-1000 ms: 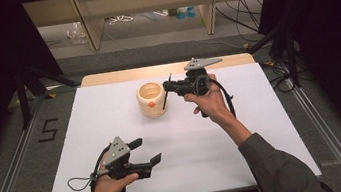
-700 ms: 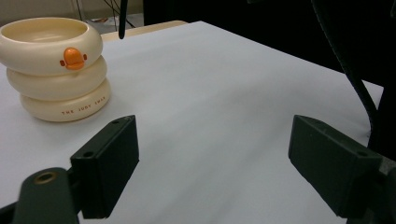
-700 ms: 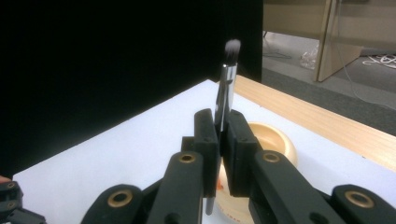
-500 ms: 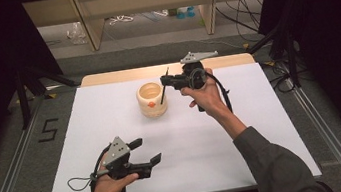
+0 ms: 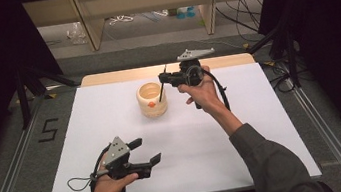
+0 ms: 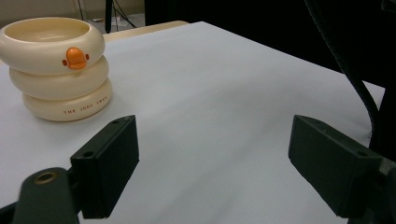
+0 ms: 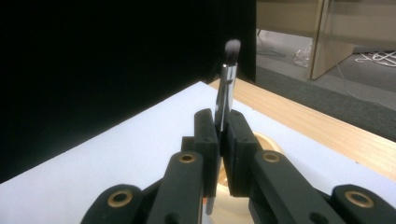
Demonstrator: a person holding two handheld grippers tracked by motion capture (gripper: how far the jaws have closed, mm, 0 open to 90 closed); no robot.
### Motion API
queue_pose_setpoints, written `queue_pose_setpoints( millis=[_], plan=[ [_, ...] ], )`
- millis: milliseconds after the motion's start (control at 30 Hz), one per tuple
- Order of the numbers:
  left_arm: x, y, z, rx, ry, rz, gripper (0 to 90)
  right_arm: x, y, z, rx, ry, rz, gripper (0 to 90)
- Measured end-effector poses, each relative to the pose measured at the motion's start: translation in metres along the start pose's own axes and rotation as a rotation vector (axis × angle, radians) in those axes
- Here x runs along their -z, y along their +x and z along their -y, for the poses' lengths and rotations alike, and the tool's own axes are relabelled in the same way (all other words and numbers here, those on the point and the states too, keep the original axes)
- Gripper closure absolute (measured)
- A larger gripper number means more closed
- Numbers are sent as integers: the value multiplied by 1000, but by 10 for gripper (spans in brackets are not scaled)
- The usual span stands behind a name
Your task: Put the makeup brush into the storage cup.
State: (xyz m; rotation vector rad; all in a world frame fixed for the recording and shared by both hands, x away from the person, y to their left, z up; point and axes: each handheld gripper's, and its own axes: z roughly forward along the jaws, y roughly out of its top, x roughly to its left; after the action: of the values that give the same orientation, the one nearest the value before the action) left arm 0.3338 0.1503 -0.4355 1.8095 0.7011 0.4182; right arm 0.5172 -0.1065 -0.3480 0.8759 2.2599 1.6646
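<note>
A cream ringed cup with an orange duck beak (image 5: 152,99) (image 6: 58,70) stands at the table's far middle. Just right of it and above its rim, my right gripper (image 5: 162,79) (image 7: 222,140) is shut on a thin make-up brush (image 5: 162,84) (image 7: 226,79). The bristles point up, and the handle's lower end hangs at the cup's right rim. Part of the cup (image 7: 262,140) shows under the jaws. Near the front left edge, my left gripper (image 5: 146,152) (image 6: 219,168) is held open, nothing between its fingers (image 6: 109,163), facing the cup.
A white sheet (image 5: 244,131) covers the table, with a bare wooden strip (image 5: 105,78) along the far edge. Shelving and cables lie on the floor beyond. The right gripper's black cable (image 5: 220,89) (image 6: 348,70) hangs along the forearm.
My right gripper has risen a little with the brush, beside the cup. The left gripper has stayed where it was.
</note>
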Motion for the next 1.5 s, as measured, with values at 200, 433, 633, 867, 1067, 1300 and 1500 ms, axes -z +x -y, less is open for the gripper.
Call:
queue_pose_setpoints(
  millis=[200,433,633,867,1067,1300,1500],
  plan=[
    [0,1,0,-4,1,-4,157,-4,-3,-1,-12,0,2,856],
    [0,0,0,7,3,-4,157,-6,-5,-8,7,-13,13,856],
    [0,1,0,3,2,-5,157,-10,-6,-14,2,-11,21,856],
    [0,0,0,-1,4,-3,157,-17,-11,-12,-5,-10,33,856],
    [0,-6,2,98,4,-7,157,-21,-13,-14,-14,-3,41,856],
    [0,-7,2,107,3,-6,157,-32,-10,-19,10,-1,48,856],
    [0,-7,2,108,1,-5,157,-38,-18,-15,-14,10,65,855]
  ],
)
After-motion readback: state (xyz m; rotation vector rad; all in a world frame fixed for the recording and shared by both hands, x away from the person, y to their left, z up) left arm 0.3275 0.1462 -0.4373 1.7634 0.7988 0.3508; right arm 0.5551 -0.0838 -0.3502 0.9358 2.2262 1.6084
